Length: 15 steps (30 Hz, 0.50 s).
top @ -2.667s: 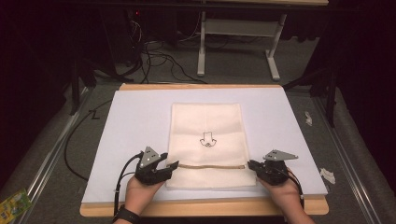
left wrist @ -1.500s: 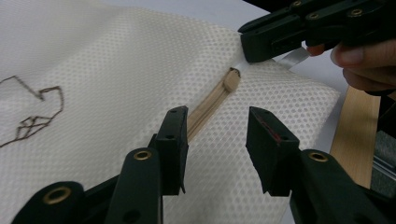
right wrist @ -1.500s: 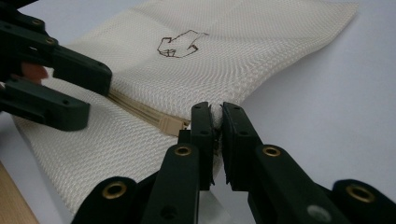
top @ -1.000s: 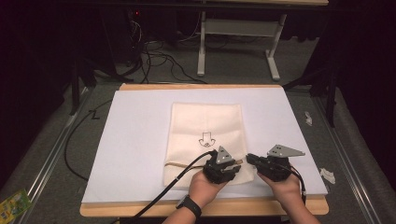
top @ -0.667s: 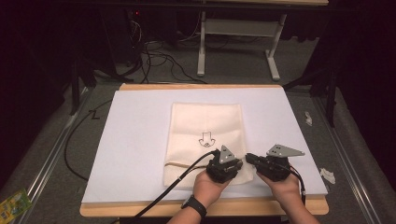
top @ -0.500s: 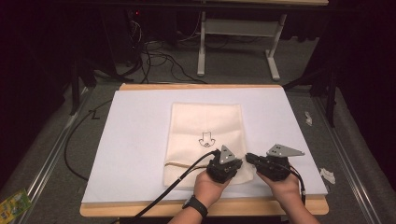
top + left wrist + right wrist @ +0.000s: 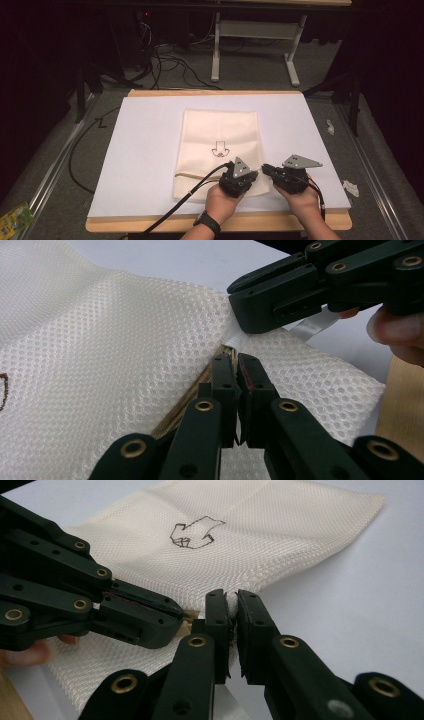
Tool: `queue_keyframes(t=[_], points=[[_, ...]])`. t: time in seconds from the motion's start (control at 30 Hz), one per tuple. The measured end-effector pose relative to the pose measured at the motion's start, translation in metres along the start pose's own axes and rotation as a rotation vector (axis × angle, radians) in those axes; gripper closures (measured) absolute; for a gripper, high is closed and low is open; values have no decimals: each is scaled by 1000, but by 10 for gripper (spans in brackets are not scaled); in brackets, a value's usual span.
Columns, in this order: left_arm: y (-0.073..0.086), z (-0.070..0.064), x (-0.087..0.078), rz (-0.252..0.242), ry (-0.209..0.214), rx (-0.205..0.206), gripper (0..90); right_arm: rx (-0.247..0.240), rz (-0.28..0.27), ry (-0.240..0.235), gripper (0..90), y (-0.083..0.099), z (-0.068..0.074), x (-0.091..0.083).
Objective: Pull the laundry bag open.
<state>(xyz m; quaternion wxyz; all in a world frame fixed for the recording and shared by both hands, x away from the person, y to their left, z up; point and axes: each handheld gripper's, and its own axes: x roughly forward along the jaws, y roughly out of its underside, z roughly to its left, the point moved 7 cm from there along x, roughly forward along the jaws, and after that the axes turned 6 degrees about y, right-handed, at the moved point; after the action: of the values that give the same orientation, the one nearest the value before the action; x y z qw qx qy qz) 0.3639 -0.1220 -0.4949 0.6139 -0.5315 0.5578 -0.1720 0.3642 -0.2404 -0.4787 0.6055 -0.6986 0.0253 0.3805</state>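
At the left, the cream mesh zip bag [image 7: 220,150] lies flat on the white-covered bench [image 7: 145,150], zip end toward the person. The left gripper [image 7: 240,178] has its jaws clenched at the tan zip [image 7: 185,402], likely on the pull. Right beside it, the right gripper [image 7: 274,172] pinches the bag's edge. Unzipping looks underway; next, draw the pull leftward while the right anchors.

Mesh bag [image 7: 220,145] on table [image 7: 150,150]; both grippers at its near right corner
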Motion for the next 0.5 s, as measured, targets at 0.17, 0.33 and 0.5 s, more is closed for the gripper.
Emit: queue_keyframes(t=[0.17,0.33,0.5], points=[[2,2,-2,-2,6,-7,872,-4,11,10,860,1,-1,2],[2,2,-3,-3,6,-7,872,-6,7,9,859,1,-1,2],[2,2,-3,-4,3,-3,872,-2,8,12,859,1,0,1]])
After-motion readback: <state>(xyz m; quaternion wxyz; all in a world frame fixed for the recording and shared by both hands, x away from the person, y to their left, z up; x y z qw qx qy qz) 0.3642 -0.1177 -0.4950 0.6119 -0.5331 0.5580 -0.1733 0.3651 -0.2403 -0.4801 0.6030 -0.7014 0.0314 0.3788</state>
